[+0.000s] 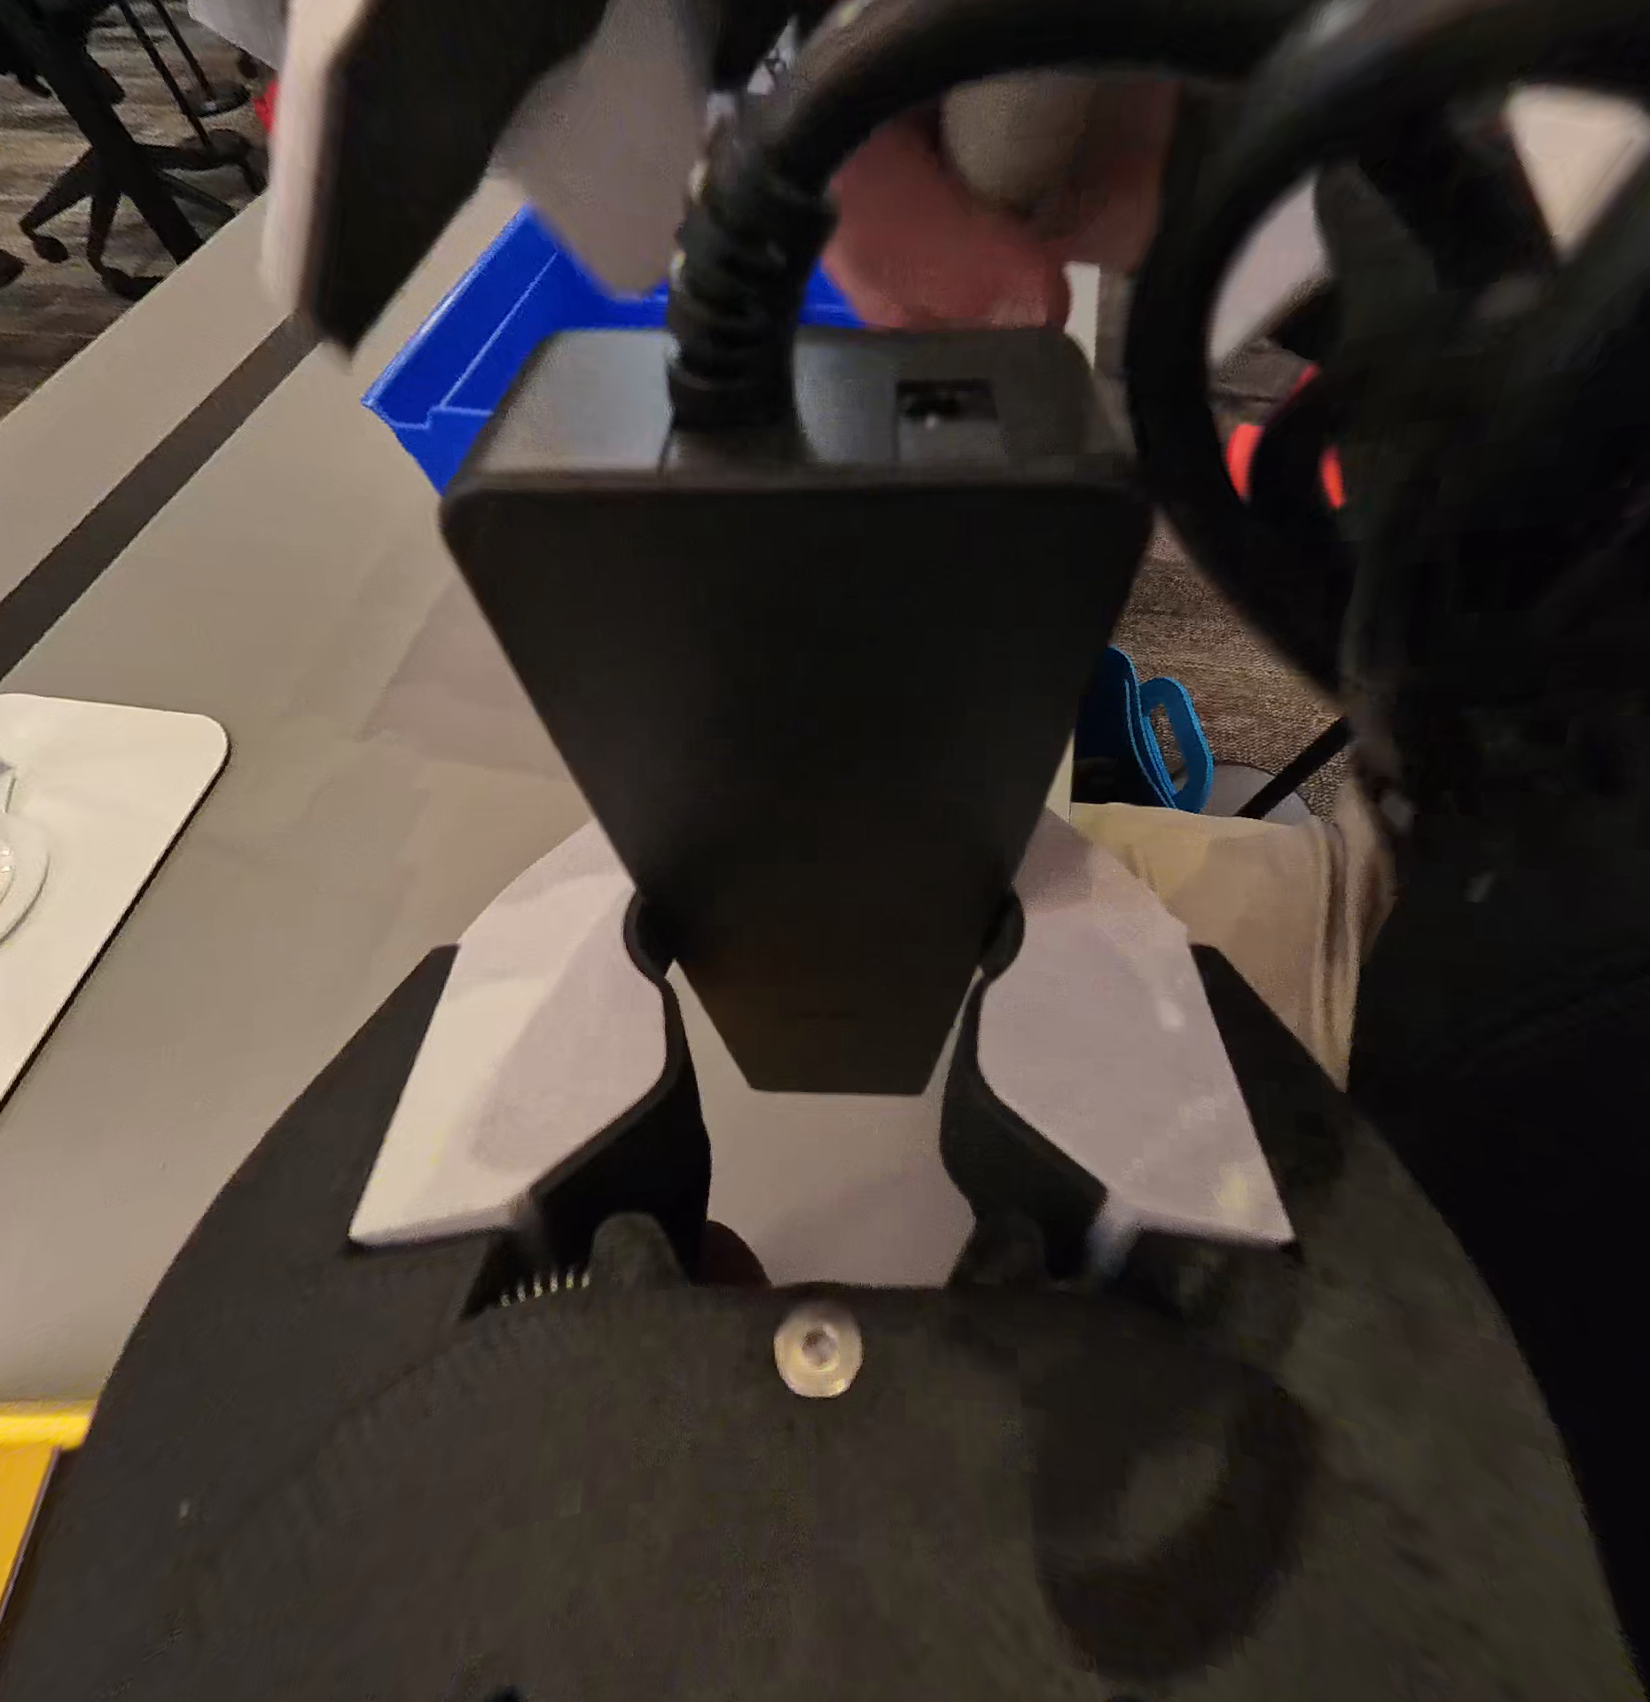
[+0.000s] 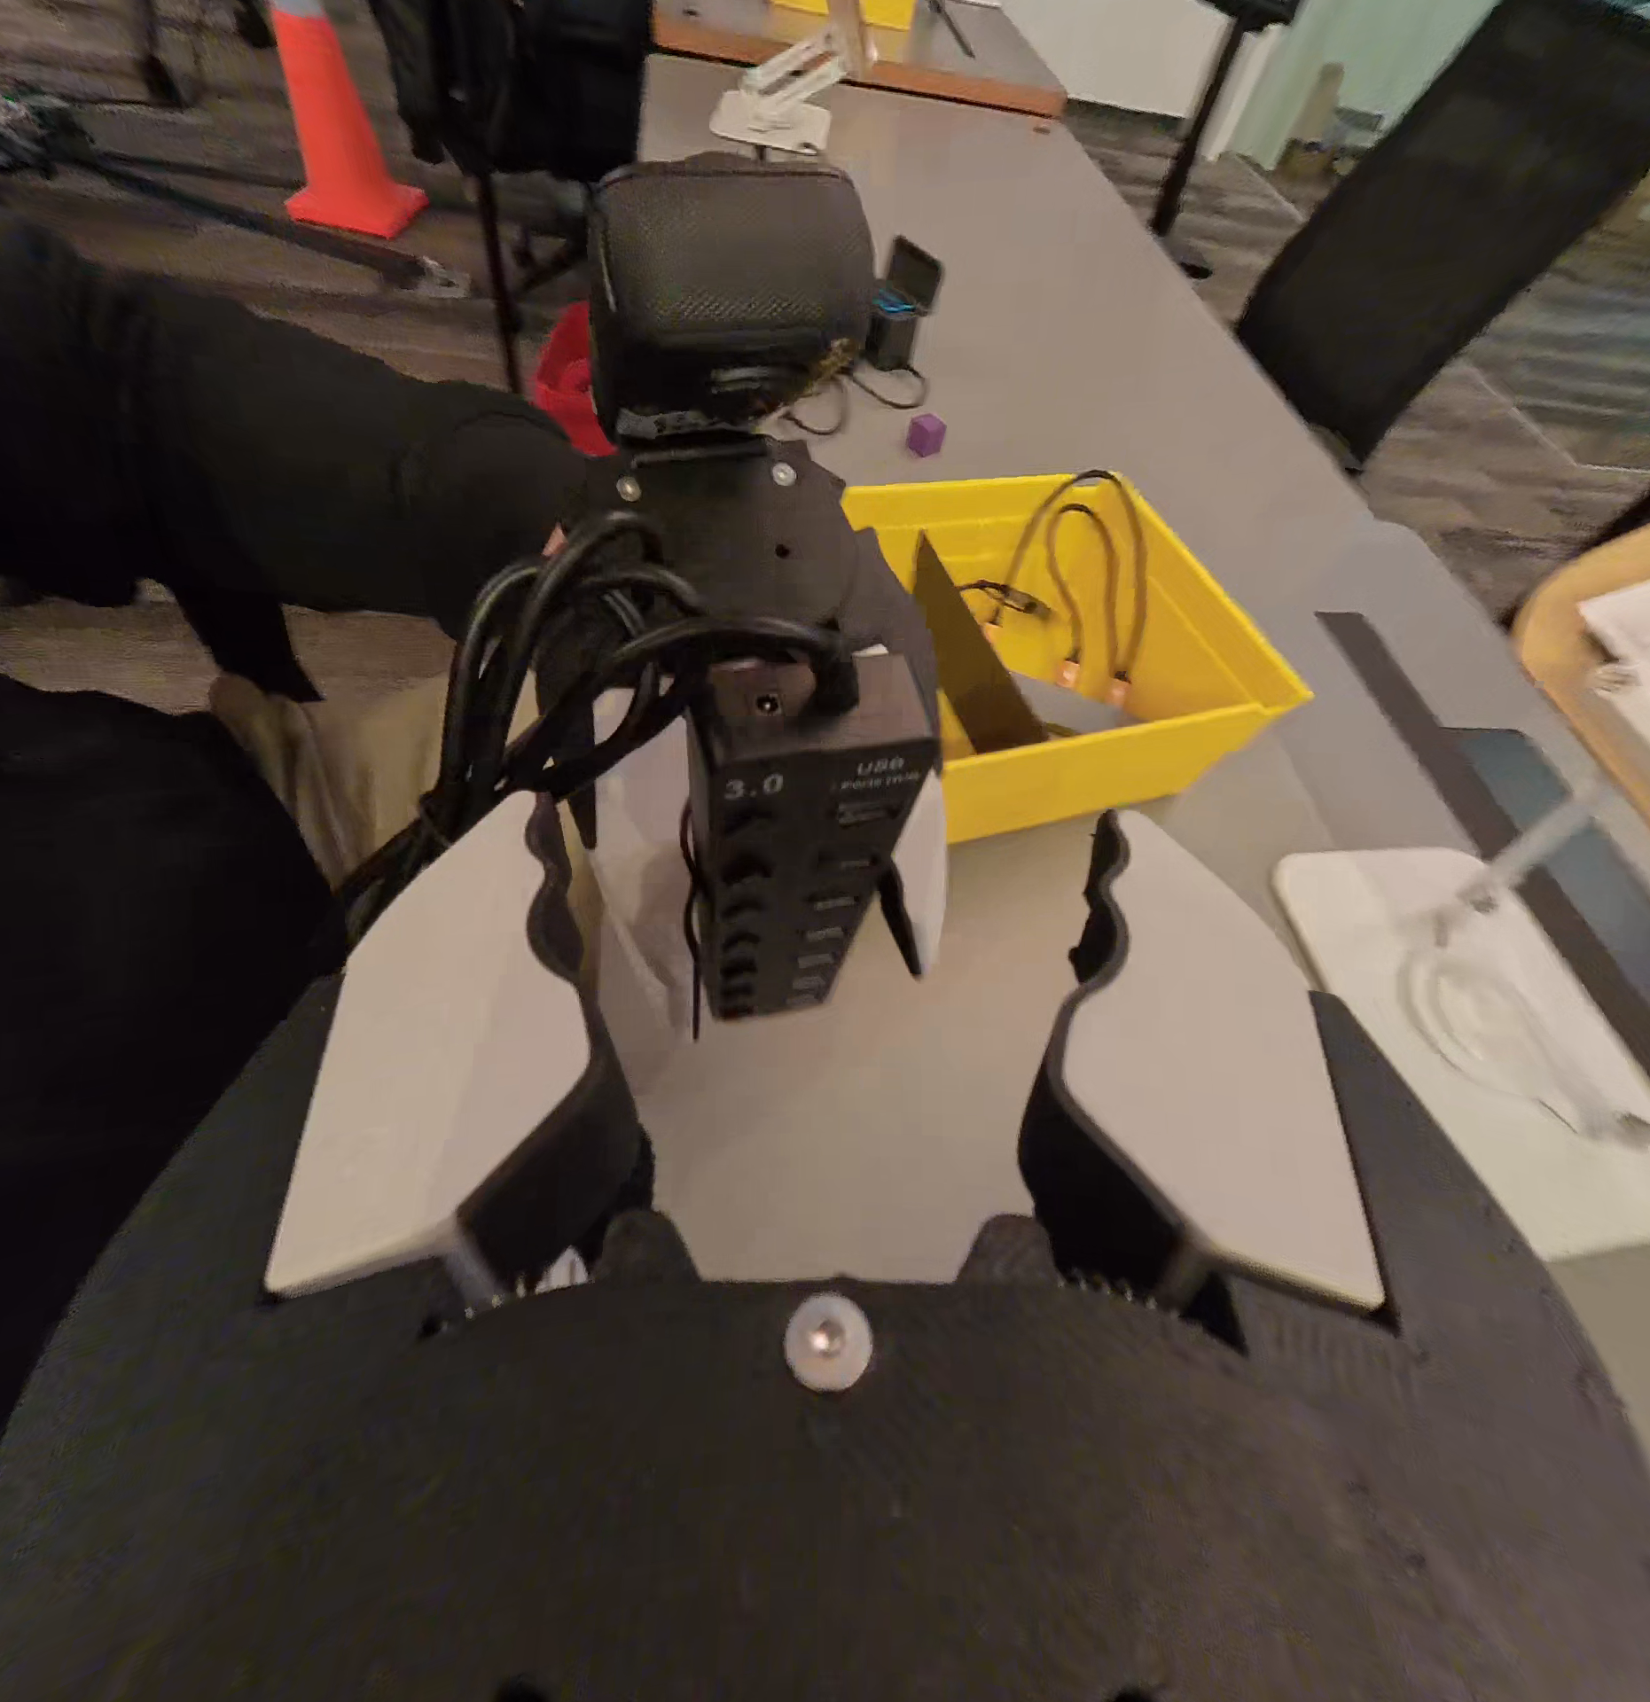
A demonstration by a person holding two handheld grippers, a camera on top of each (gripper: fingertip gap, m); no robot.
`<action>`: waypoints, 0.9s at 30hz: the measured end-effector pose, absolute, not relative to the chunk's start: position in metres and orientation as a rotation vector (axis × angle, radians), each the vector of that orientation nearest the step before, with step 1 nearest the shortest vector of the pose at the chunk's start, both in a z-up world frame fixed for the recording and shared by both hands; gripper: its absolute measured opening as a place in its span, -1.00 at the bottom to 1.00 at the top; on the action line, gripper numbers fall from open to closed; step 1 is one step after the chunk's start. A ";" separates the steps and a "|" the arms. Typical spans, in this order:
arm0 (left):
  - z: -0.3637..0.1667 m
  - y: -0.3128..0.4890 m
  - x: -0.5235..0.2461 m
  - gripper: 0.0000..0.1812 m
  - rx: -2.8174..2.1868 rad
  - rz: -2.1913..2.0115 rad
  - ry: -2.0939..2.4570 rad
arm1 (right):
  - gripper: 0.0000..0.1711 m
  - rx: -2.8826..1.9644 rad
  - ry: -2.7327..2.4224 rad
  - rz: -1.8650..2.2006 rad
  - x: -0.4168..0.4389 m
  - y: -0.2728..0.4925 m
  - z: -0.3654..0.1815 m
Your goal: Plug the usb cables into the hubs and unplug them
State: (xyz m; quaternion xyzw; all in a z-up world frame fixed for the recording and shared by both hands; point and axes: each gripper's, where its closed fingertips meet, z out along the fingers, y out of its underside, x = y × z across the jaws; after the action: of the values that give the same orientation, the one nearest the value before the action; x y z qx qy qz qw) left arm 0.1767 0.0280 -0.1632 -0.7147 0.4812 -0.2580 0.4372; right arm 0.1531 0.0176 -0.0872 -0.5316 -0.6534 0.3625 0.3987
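Note:
My left gripper (image 1: 825, 930) is shut on a black multi-port USB hub (image 1: 793, 681) and holds it in the air above the grey table (image 1: 250, 645). A thick black cable (image 1: 729, 304) is plugged into the hub's far end and loops to the right. In the right wrist view the hub (image 2: 802, 856) shows its port side, and its looped cable (image 2: 544, 663) hangs to the left. My right gripper (image 2: 825, 884) is open and empty, facing the hub. One of its fingers (image 1: 369, 166) shows at the top of the left wrist view. Thin USB cables (image 2: 1060, 599) lie in a yellow bin (image 2: 1125, 764).
A blue bin (image 1: 489, 368) stands behind the hub. A white pad with a clear object (image 2: 1447, 995) lies on the table to the right. Farther back are a purple cube (image 2: 927, 433), a black case (image 2: 904, 295), an orange cone (image 2: 333, 120) and a black chair (image 2: 1447, 230). A person's dark sleeve (image 2: 204, 460) is on the left.

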 end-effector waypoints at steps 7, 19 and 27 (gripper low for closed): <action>-0.167 0.018 0.185 -0.30 -1.742 -0.667 1.258 | -0.29 -1.294 -1.751 1.124 0.125 -0.006 -0.112; -0.158 0.030 0.178 -0.21 -1.771 -0.688 1.136 | -0.36 -1.266 -1.635 1.046 0.150 0.014 -0.085; -0.152 0.048 0.153 -0.33 -1.803 -0.653 1.032 | -0.36 -1.521 -1.325 0.650 0.263 0.148 -0.035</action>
State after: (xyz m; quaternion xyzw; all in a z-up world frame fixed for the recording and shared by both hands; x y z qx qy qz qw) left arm 0.1530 0.0482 -0.1521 -0.7337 0.4201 -0.2657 0.4633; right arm 0.2631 0.1480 -0.0347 -0.6259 -0.5453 0.2675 0.4892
